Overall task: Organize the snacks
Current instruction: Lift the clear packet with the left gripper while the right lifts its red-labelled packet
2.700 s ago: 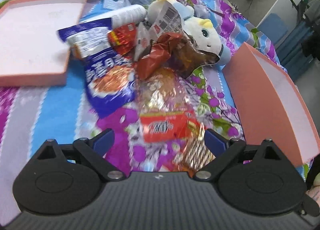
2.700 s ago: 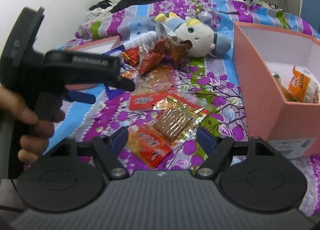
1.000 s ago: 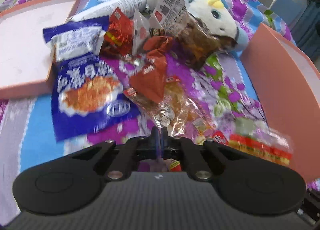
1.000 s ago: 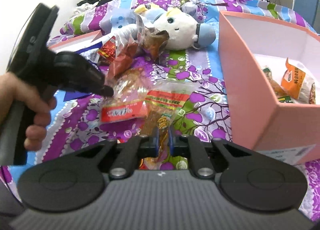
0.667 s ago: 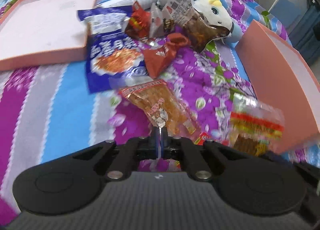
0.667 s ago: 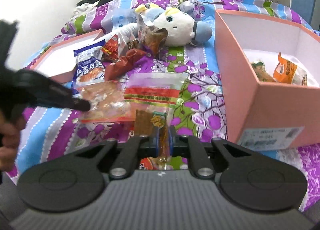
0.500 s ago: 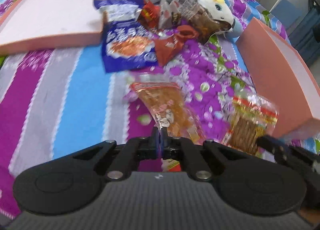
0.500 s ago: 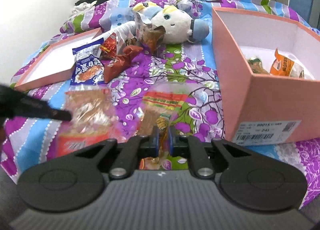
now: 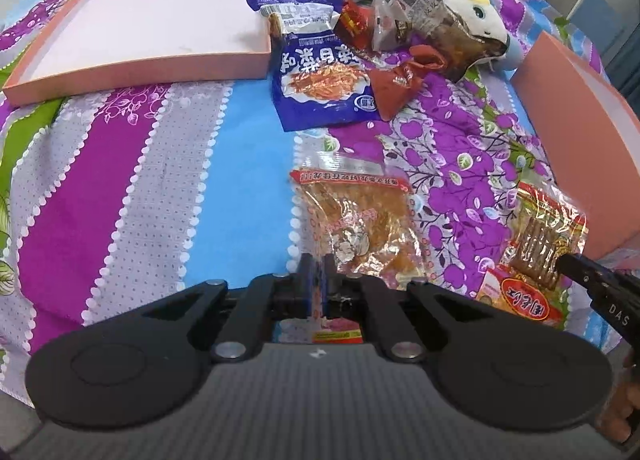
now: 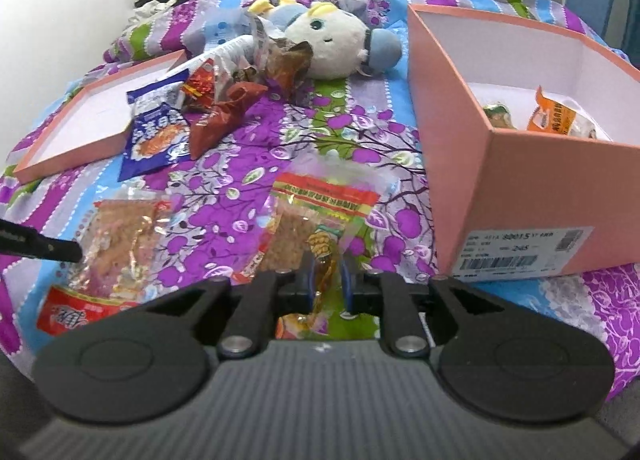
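Grip first, at the left claw [image 9: 316, 288]: pressed together on the near seam of a clear packet of orange strips [image 9: 360, 228], which trails away at 12 o'clock over the bed [image 9: 120, 164]. Right claw [image 10: 326, 280]: just been opening, now slightly spread, with the near end of a yellow-and-red packet [image 10: 320, 216] between the pads but apparently no longer pinched.

Further out from the right claw, at 2 o'clock: pink box [image 10: 520, 164], just beside that packet, already holding an orange packet [image 10: 560, 116] and at least one more.

From the left claw, at 12 to 1 o'clock: blue bag [image 9: 324, 88], red-brown bag [image 9: 396, 84] and several small wrappers heaped against a plush toy [image 9: 476, 16]. At 11 o'clock: box lid [image 9: 140, 8], nothing in it.

Judged early going: two or so snacks boxed, two at the claws, most of the heap left.

Both claws tipped steeply down, low over the bed, side by side.
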